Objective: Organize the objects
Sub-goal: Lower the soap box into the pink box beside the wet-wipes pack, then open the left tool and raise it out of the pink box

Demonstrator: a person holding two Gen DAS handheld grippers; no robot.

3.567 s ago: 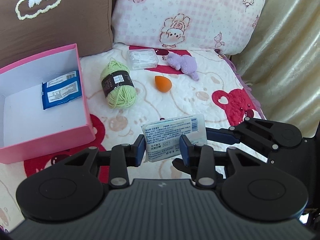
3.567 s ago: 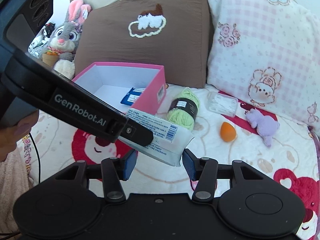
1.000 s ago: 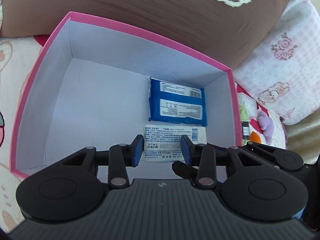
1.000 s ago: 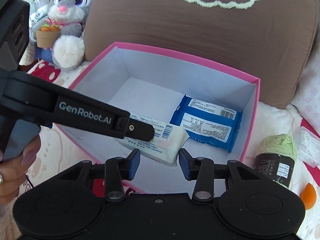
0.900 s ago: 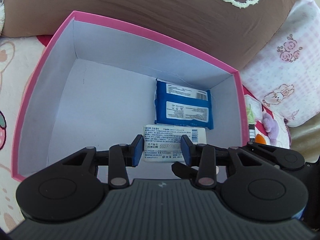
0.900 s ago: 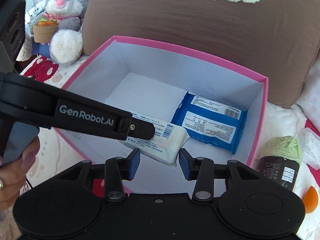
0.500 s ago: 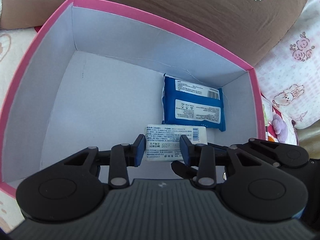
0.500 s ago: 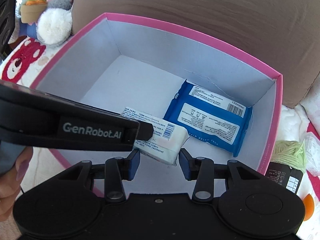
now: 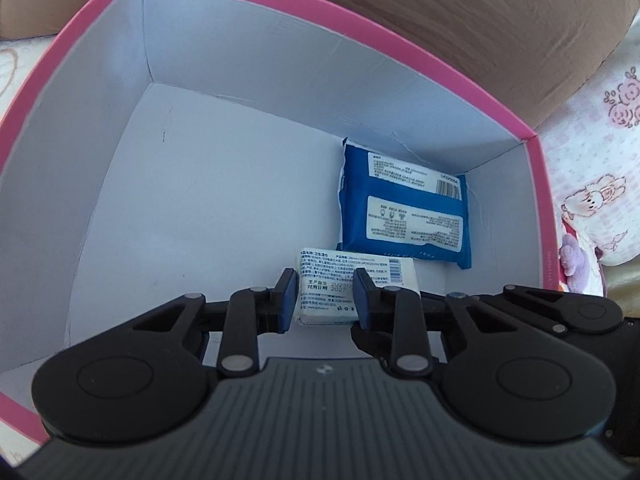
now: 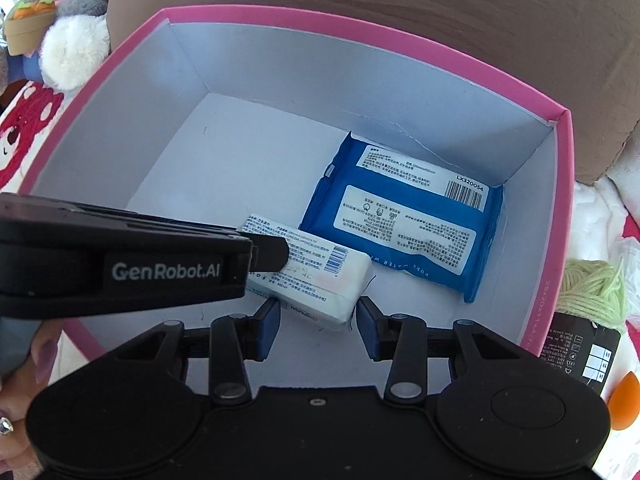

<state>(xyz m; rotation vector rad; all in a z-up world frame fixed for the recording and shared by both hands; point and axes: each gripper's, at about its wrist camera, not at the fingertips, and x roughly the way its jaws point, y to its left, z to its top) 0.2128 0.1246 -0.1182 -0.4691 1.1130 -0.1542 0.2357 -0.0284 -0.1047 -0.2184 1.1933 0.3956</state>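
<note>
Left wrist view shows the white wipes pack (image 9: 352, 280), clamped by the closing left tool (image 9: 325, 300) and gripped by the right tool (image 10: 316, 316), now lowered inside the pink box (image 9: 400, 56) beside the blue pack (image 9: 404, 216), nearly ready for release.

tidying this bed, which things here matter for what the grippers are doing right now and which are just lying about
In use: white wipes pack, clamped by left gripper and right gripper; pink box; blue wipes pack inside.

Lying about: green yarn, orange sponge, plush rabbit, brown cushion.

The white wipes pack (image 9: 352, 286), carried from above the bedspread, has been lowered into the pink box (image 9: 448, 64); the left gripper (image 9: 325, 294) jaws have just been closing on it.
</note>
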